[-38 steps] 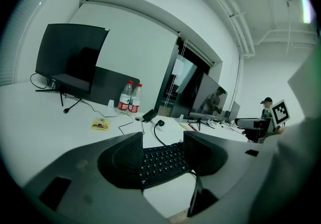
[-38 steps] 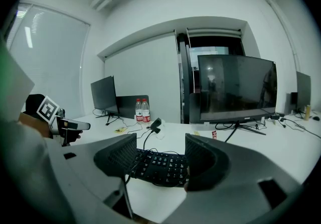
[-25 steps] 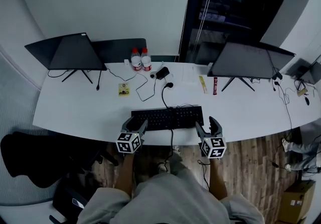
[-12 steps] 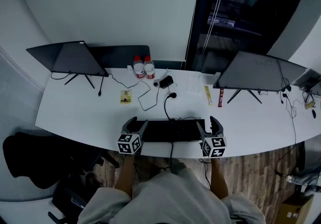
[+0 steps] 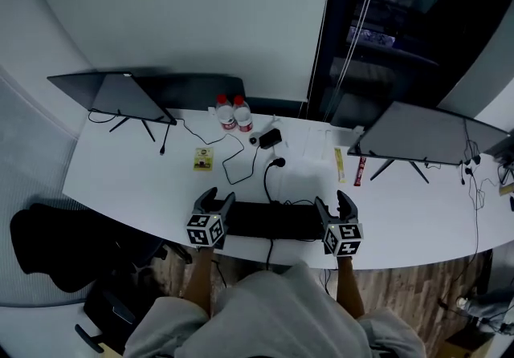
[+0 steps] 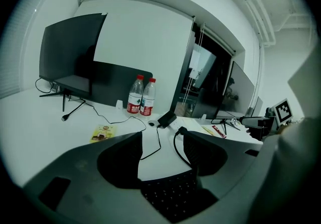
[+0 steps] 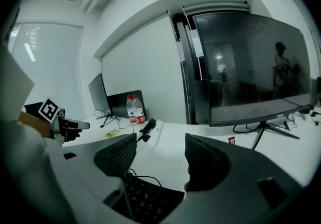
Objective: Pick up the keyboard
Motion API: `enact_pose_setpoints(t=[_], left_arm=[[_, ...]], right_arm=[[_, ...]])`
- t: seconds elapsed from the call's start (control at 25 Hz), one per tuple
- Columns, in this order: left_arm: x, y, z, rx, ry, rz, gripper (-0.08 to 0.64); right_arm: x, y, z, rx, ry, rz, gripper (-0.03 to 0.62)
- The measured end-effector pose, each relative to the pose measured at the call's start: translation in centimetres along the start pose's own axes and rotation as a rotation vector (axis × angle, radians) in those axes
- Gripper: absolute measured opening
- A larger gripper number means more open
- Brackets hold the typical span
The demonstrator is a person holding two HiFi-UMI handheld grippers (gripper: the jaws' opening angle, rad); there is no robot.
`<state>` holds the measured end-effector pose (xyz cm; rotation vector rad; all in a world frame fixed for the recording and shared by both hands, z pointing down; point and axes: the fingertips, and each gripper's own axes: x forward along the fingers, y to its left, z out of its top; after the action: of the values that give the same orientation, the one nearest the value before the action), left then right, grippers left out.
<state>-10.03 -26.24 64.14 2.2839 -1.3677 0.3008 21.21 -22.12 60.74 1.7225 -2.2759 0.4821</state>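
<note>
The black keyboard [image 5: 273, 220] lies flat near the front edge of the white table [image 5: 128, 180], its cable [image 5: 267, 176] running away toward the back. My left gripper [image 5: 221, 194] straddles the keyboard's left end with its jaws apart; in the left gripper view the keys [image 6: 173, 195] show low between the fingers of the left gripper [image 6: 163, 137]. My right gripper [image 5: 332, 197] stands open at the right end, and in the right gripper view the keyboard [image 7: 145, 198] sits between the jaws of the right gripper [image 7: 160, 140]. Neither grips it.
Two dark monitors stand at the back, the left monitor [image 5: 120, 95] and the right monitor [image 5: 426, 136]. Two water bottles [image 5: 233, 114], a black power adapter [image 5: 269, 138], a yellow card [image 5: 203, 158] and a red packet [image 5: 359, 170] lie behind the keyboard. A black chair [image 5: 56, 244] sits left of me.
Both grippers have moved forward from the keyboard's near edge, so its two ends now lie between their jaws. The head view has shifted with me; the keyboard still rests on the table.
</note>
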Motion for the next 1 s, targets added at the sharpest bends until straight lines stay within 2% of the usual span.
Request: enact_pose_setpoints(t=[0.64, 1.0], left_arm=[[1.6, -0.2, -1.8, -0.032, 0.069, 0.029, 0.267], [-0.1, 3.4, -4.2, -0.061, 0.114, 0.037, 0.296]], right_arm=[[1.8, -2.3, -2.1, 0.049, 0.067, 0.037, 0.288], [2.6, -0.4, -3.2, 0.055, 0.102, 0.001, 0.288]])
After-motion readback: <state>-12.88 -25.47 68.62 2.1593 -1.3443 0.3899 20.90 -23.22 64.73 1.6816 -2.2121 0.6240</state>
